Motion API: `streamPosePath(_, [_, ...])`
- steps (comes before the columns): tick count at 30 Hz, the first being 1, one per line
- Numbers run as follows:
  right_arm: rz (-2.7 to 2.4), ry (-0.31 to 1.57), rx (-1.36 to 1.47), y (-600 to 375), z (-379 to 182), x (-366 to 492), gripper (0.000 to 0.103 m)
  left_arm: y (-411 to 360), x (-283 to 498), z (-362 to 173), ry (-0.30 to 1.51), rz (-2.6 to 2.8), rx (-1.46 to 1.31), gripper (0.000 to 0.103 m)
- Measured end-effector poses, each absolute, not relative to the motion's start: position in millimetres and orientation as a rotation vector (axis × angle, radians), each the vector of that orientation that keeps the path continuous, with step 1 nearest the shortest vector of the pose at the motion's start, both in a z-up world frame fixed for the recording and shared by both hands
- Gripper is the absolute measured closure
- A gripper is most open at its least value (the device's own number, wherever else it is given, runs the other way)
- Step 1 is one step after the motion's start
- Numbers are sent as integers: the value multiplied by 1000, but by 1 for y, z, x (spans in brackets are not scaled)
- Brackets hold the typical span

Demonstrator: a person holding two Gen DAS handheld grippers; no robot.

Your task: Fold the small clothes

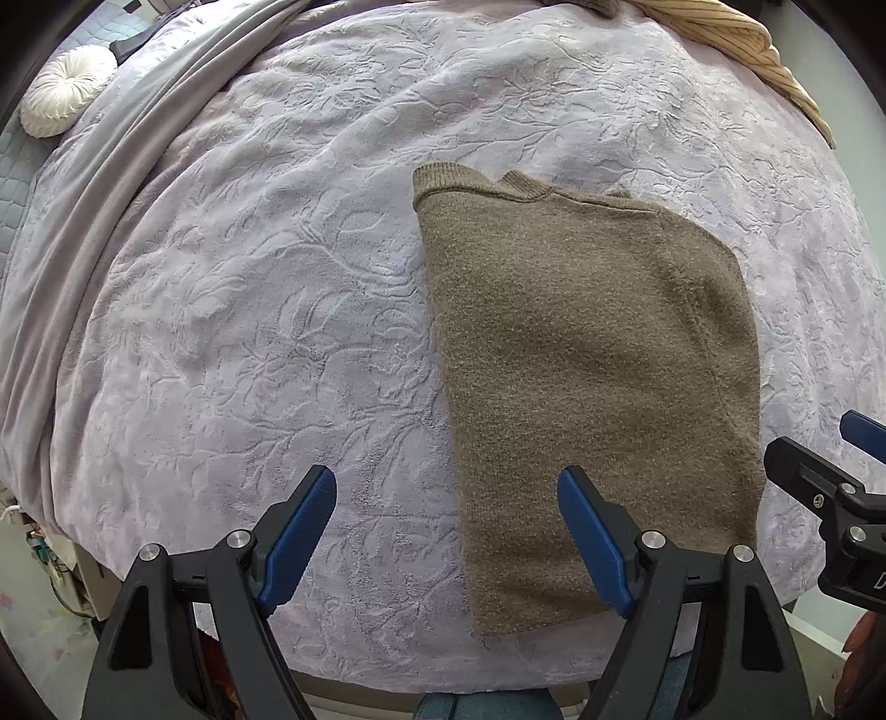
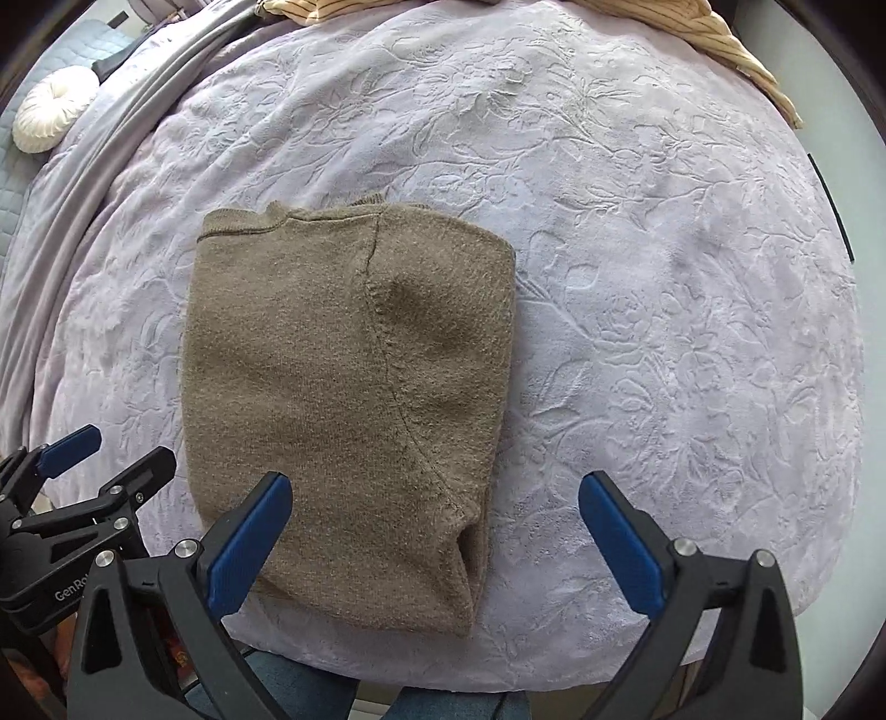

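A brown knit sweater (image 1: 587,360) lies folded into a tall rectangle on the lavender embossed blanket (image 1: 249,332), its neckline at the far end. My left gripper (image 1: 447,477) hangs open above the sweater's near left edge. One blue pad (image 1: 592,543) is over the knit and the other is over bare blanket, with nothing gripped. In the right wrist view the sweater (image 2: 343,387) fills the left centre. My right gripper (image 2: 434,482) stands wide open over its near right edge and holds nothing. Each gripper shows at the other view's side: the right gripper (image 1: 814,435) and the left gripper (image 2: 124,448).
A white round cushion (image 1: 66,91) lies at the far left beside a grey folded sheet (image 1: 111,210). A tan ribbed garment (image 1: 742,39) lies at the far right. The bed's near edge (image 1: 387,681) runs just below the grippers, with a person's jeans (image 2: 310,692) beneath it.
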State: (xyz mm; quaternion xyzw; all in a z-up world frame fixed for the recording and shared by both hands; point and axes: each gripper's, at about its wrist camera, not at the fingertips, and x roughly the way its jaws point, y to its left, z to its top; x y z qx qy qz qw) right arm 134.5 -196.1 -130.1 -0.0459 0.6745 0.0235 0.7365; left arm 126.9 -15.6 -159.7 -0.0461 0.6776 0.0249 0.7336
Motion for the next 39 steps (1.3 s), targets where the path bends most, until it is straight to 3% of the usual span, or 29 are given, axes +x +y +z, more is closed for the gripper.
streamPosePath(39, [24, 1504, -115, -199, -135, 138, 0, -18, 129, -158, 1477, 71, -47, 20])
